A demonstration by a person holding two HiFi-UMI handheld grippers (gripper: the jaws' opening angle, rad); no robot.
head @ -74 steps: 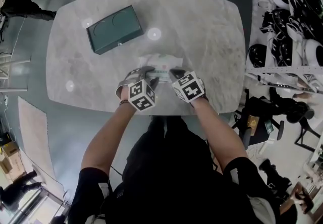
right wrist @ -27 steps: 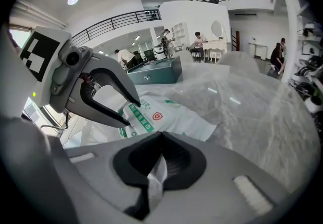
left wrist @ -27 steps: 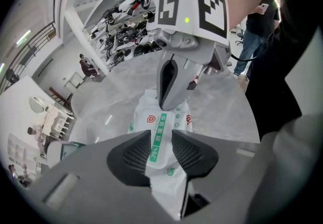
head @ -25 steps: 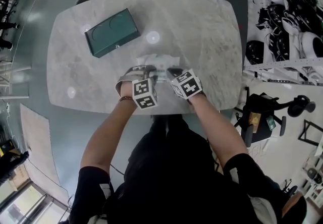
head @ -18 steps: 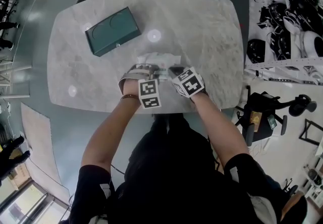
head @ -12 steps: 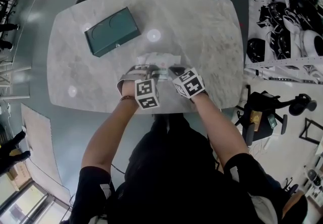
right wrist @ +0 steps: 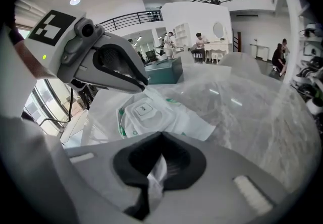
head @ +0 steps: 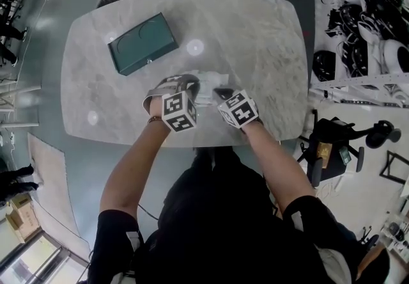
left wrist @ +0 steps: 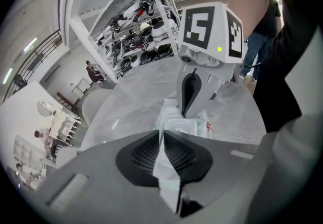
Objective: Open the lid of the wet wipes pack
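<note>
Head view shows your left gripper point(head: 193, 86) lifted since a second ago, jaws closing on an edge of the wet wipes pack point(head: 211, 78), while your right gripper point(head: 220, 92) clamps its other end on the table point(head: 255, 33), lid point(right wrist: 143, 111) still shut

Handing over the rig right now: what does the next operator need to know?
Left gripper: jaws closing on one end flap of the wet wipes pack, pinching the film; that end is tilted up.
Right gripper: shut on the pack's opposite end.
The pack lies near the front edge of the table; a green box sits apart, far left.
Done: pack held at both ends.
Left: the lid lies flat and looks closed, with neither gripper on it. One gripper probably has to let go and lift it.
</note>
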